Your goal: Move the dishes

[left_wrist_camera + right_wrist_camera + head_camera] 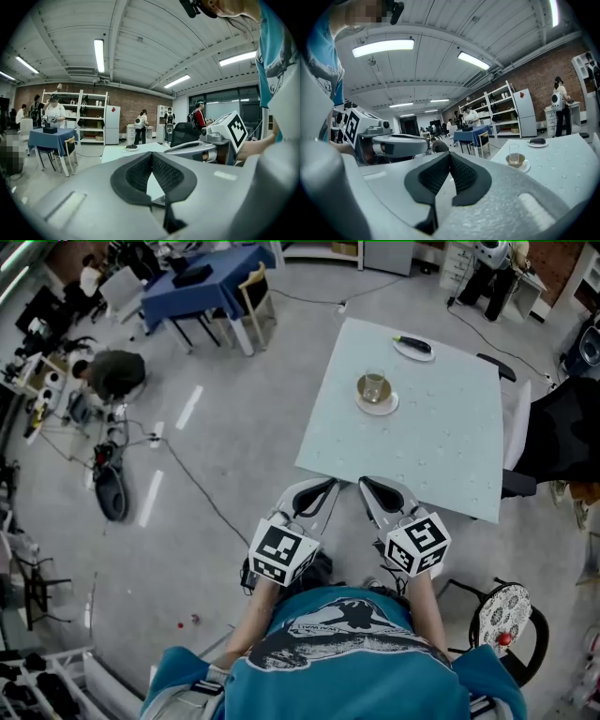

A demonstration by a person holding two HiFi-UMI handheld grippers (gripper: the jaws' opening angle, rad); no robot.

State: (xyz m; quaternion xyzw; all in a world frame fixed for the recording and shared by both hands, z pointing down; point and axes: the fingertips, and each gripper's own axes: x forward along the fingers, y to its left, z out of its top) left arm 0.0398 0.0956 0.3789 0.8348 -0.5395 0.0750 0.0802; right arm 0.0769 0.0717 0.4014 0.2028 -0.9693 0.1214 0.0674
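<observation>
On the pale blue table (441, 442) a white saucer (377, 404) carries a brown bowl with a clear glass (374, 385) standing in it. Further back lies a small white plate (413, 349) with a dark object on it. In the right gripper view the glass (514, 153) and saucer (525, 166) sit ahead on the right, the small plate (537, 143) behind them. The left gripper view shows that far plate (131, 148) in the distance. My left gripper (332, 483) and right gripper (364, 483) hover side by side at the table's near edge, both shut and empty.
A black office chair (562, 432) stands at the table's right side. A blue table (206, 282) with chairs is at the back left. Cables and equipment (108, 479) lie on the floor to the left. A round stool (502, 615) stands to my right.
</observation>
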